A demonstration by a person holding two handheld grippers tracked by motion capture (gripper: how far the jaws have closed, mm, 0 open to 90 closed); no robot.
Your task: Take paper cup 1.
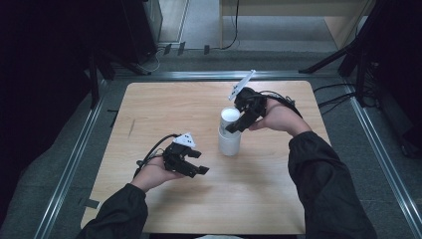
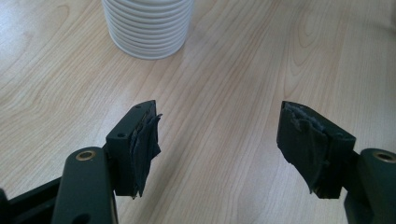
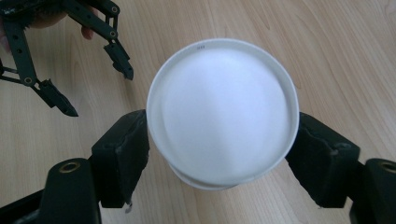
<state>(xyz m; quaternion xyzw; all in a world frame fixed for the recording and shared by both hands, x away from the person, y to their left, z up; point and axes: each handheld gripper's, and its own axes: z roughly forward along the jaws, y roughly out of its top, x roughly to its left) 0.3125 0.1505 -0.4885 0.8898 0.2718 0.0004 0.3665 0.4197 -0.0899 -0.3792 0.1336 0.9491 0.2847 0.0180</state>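
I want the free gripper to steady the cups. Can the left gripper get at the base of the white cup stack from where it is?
Probably yes: the left gripper is open and faces the cup stack across bare table; the right gripper stands higher, at the top cup.

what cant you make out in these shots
- Whether the right gripper presses on the top cup: right gripper view, the cup's rim covers the contact.
- How many cups are in the white cup stack: high view, too small; left gripper view, top edge cuts it off.
- What stands in the dark surroundings beyond the table: high view, too dim.
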